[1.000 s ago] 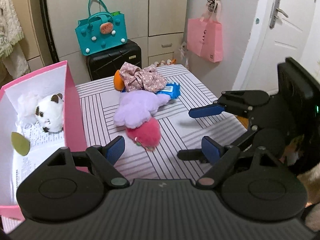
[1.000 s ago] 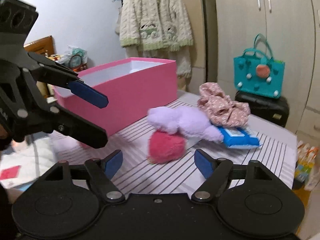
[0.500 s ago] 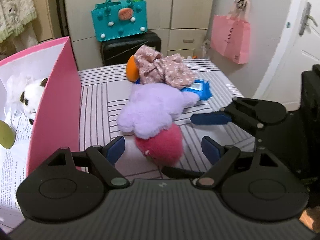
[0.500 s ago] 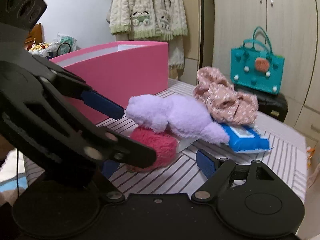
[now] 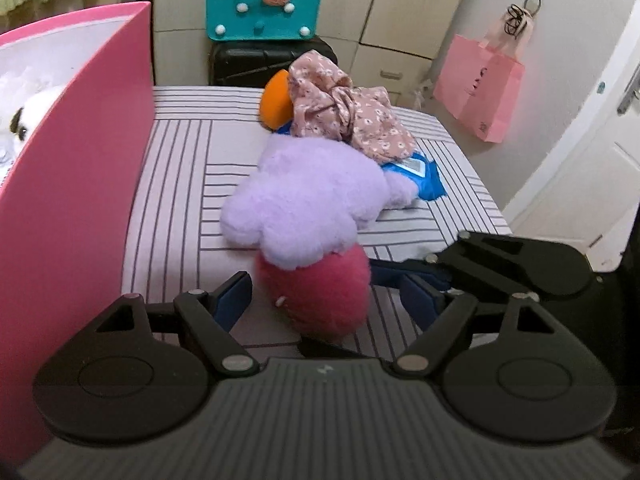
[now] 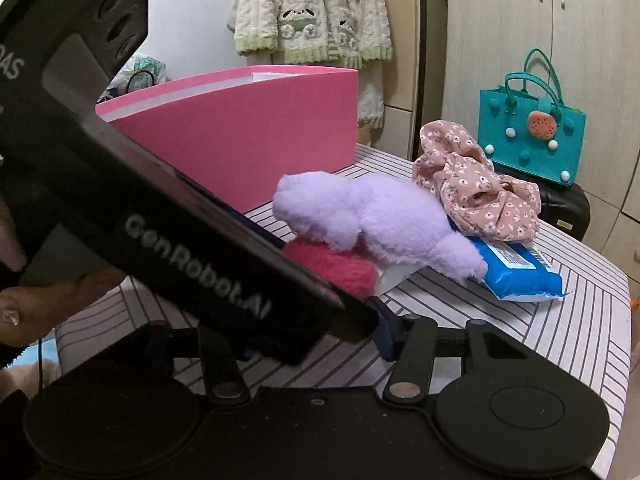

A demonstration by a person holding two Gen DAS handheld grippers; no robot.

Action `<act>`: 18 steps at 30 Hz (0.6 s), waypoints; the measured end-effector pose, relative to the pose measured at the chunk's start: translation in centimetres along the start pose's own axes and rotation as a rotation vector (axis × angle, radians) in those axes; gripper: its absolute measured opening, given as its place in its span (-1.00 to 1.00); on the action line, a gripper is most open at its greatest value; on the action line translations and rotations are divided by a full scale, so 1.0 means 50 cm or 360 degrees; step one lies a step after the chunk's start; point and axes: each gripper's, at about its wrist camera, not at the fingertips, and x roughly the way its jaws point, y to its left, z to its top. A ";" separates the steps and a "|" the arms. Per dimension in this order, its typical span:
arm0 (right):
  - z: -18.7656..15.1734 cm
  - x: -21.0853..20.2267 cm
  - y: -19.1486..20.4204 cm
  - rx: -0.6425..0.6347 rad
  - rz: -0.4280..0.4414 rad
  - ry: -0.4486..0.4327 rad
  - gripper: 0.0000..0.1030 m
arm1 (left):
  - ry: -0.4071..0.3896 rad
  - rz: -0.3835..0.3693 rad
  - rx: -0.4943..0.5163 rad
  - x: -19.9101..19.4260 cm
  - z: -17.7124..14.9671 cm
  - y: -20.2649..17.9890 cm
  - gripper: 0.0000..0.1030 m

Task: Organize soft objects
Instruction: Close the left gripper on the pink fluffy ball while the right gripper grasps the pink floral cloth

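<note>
The left gripper (image 5: 326, 300) is sitting low over the striped table (image 5: 180, 184) with its blue pads spread wide on either side of the pink fluffy ball (image 5: 316, 292), neither pad pressing into the fur yet, so it looks set to close on that toy first because it is the nearest loose piece of the heap. The purple plush (image 5: 312, 204) is lying partly on top of the ball, which means a pull may drag or tip it. Behind it the floral cloth (image 5: 348, 116) is draped over an orange toy (image 5: 276, 100) and a blue wipes pack (image 5: 416, 176). The pink box (image 5: 80, 184) is standing just left of the gripper, open-topped, with a white plush dog (image 5: 20, 120) already inside, so it seems to be the place for the soft things. The right gripper (image 5: 416, 276) is waiting close beside the ball's right flank; I cannot tell how its fingers are set, since the left tool is blocking its own camera.
</note>
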 end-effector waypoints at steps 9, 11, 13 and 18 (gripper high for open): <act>-0.001 -0.092 -0.073 0.0099 -0.0052 0.0036 0.21 | -0.0046 0.0095 -0.0062 -0.002 -0.004 0.008 0.14; 0.015 -0.116 -0.110 0.0224 -0.0005 0.0001 0.24 | -0.0070 0.0129 -0.0043 0.000 -0.008 0.000 0.15; 0.045 -0.125 -0.137 0.0387 0.0074 -0.0021 0.30 | -0.0107 0.0195 0.0026 0.005 -0.017 -0.018 0.16; 0.117 -0.084 -0.147 0.0382 -0.0056 -0.0020 0.52 | -0.0122 0.0218 0.0052 0.005 -0.016 -0.022 -0.06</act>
